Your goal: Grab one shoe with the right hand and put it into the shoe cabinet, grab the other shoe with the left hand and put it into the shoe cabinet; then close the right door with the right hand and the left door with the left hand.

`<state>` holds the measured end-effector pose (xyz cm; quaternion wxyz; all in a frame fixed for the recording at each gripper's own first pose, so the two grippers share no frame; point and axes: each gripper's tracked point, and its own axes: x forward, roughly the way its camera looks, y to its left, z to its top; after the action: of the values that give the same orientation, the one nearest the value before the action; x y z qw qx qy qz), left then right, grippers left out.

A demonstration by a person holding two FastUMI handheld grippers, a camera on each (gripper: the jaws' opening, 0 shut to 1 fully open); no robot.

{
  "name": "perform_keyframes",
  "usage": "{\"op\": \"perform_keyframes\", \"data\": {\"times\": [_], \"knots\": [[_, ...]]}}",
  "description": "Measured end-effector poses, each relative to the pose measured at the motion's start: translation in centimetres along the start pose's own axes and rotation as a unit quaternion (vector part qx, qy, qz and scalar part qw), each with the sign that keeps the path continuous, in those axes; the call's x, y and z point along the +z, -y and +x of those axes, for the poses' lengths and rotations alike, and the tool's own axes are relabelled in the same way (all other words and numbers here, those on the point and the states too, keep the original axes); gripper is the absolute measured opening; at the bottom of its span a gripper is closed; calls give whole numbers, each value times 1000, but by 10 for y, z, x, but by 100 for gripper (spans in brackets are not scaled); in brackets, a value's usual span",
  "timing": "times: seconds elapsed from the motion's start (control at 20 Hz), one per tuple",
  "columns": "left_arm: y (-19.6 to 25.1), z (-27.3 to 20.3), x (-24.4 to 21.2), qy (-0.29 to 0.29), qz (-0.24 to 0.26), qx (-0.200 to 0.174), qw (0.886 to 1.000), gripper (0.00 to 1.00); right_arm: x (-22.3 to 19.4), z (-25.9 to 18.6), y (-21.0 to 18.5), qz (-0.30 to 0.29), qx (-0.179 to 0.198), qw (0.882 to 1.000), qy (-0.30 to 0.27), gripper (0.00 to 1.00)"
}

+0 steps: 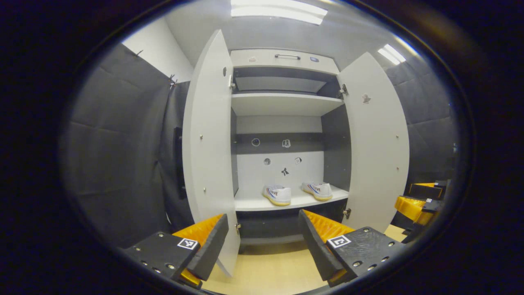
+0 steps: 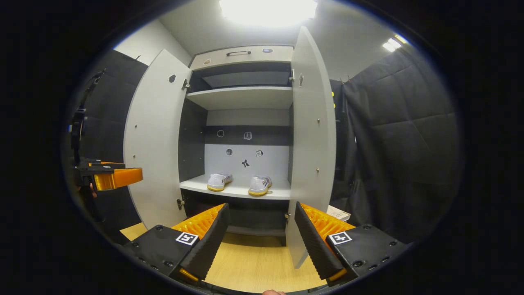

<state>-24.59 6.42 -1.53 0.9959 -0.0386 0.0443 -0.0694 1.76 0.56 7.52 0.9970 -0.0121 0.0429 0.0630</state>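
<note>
Two white shoes with striped sides sit side by side on the lower shelf of the shoe cabinet [image 1: 282, 104]: the left shoe [image 1: 277, 194] and the right shoe [image 1: 317, 190]. The right gripper view shows the same pair, left shoe [image 2: 219, 181] and right shoe [image 2: 259, 185]. Both doors stand wide open: left door [image 1: 208, 143], right door [image 1: 376, 139], seen again as left door [image 2: 153, 139] and right door [image 2: 312, 135]. My left gripper [image 1: 264, 239] is open, empty, and back from the cabinet near the left door's edge. My right gripper [image 2: 260, 235] is open and empty by the right door's edge.
Light wooden floor [image 2: 254, 262] runs in front of the cabinet. Dark padded walls [image 1: 118, 155] close in on both sides. The other gripper shows at the right edge [image 1: 421, 205] in the left gripper view and at the left edge [image 2: 108, 176] in the right gripper view.
</note>
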Motion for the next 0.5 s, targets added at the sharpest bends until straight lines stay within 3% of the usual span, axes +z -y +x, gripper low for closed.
{"op": "perform_keyframes", "data": {"times": [0.45,0.5], "knots": [[-31,-14,-7,-6,-4,31,999,96,15,3,110,-11,-128,992,6,99],[-33,-13,-7,-7,-8,33,999,96,19,4,124,-15,-146,989,10,96]]}}
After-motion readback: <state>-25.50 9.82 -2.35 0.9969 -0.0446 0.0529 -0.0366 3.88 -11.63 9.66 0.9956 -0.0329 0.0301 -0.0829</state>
